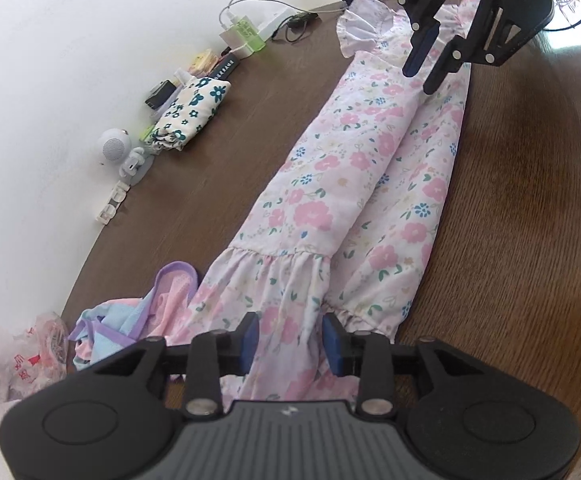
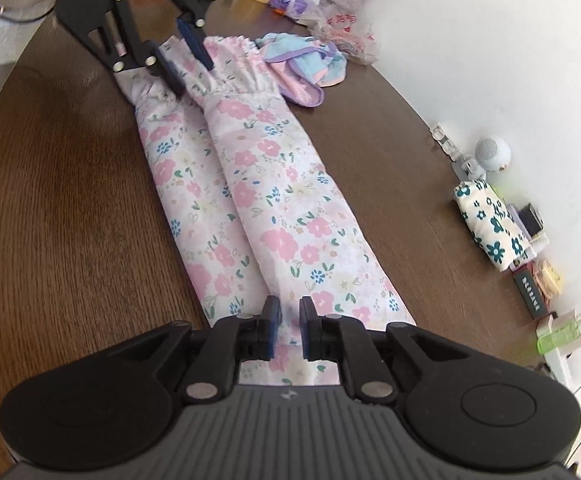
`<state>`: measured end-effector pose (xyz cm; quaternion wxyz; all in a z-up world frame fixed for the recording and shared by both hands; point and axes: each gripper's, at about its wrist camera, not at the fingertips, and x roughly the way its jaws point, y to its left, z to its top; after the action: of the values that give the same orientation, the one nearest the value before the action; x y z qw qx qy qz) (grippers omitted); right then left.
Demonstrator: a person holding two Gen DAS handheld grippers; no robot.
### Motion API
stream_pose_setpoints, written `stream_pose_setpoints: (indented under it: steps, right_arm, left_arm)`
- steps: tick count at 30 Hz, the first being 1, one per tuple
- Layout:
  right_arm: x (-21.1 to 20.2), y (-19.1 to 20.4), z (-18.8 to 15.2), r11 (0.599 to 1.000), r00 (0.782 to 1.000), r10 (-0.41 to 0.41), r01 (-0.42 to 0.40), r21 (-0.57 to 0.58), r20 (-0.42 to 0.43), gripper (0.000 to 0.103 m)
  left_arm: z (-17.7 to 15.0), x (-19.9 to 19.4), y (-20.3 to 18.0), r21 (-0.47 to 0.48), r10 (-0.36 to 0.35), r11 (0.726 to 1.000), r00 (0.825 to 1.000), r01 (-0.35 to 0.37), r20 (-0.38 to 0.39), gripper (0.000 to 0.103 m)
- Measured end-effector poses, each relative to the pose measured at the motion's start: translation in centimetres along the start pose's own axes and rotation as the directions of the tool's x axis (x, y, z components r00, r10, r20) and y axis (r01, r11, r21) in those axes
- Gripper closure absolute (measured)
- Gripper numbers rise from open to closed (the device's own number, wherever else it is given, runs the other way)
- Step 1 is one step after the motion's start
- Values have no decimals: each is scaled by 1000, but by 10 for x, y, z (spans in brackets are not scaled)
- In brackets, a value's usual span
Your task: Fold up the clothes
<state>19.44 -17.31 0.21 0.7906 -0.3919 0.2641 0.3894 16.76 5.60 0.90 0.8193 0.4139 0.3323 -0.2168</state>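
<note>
On the brown wooden table [image 1: 218, 184] a long floral dress [image 1: 354, 168] lies stretched out. Its two long sides are already folded toward the middle, so it makes a narrow strip with a seam line down the centre. I think this shape was chosen so that the next fold can go end to end.

The left gripper [image 1: 290, 340] is at the ruffled hem end of the dress. Its blue pads [image 1: 250, 340] stand apart, with pink cloth showing between them, and they do not pinch anything. The right gripper [image 2: 289, 326] is at the opposite end, near the small frilled sleeve [image 1: 360, 26]. Its fingers are also apart, though with a smaller gap, and the cloth passes under them without being squeezed. From the left wrist view the right gripper hangs just above the fabric; whether it touches, I cannot tell.

One tool at each end seems a sensible position: both ends can be taken together and the strip kept straight. My judgement is that the lengthwise folding is done and the crosswise fold is not yet begun.

Beside the hem lies a crumpled pastel garment [image 1: 138, 316] in blue, pink and purple, probably waiting for its turn. Along the white wall [image 1: 50, 80] a folded cloth with dark blue flowers [image 1: 188, 114] is set aside, which looks like finished work. Near it stand a small round white speaker [image 1: 113, 148] and a charger with cables [image 1: 242, 32], well apart from the dress.
</note>
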Motion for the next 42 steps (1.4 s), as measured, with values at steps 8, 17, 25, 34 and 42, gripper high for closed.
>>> stream_pose_setpoints:
  steps: [8, 17, 25, 34, 42]
  right_arm:
    - [-11, -41, 19, 948, 991, 96, -119, 296, 91, 79]
    - [32, -36, 35, 905, 990, 125, -138, 401, 59, 79]
    - [38, -41, 19, 893, 990, 141, -133, 430, 14, 78]
    - [35, -50, -6, 872, 989, 149, -137, 471, 11, 75]
    - [18, -60, -10, 854, 988, 145, -150, 498, 48, 66]
  left_arm:
    - [34, -16, 31, -218, -47, 973, 992, 72, 120, 64]
    - [64, 38, 30, -326, -107, 938, 992, 121, 62, 64]
    - [40, 49, 22, -322, -165, 933, 986, 159, 7, 83]
    - [18, 40, 28, -411, -155, 899, 988, 149, 19, 81]
    - [25, 29, 26, -415, -107, 904, 994, 106, 21, 79]
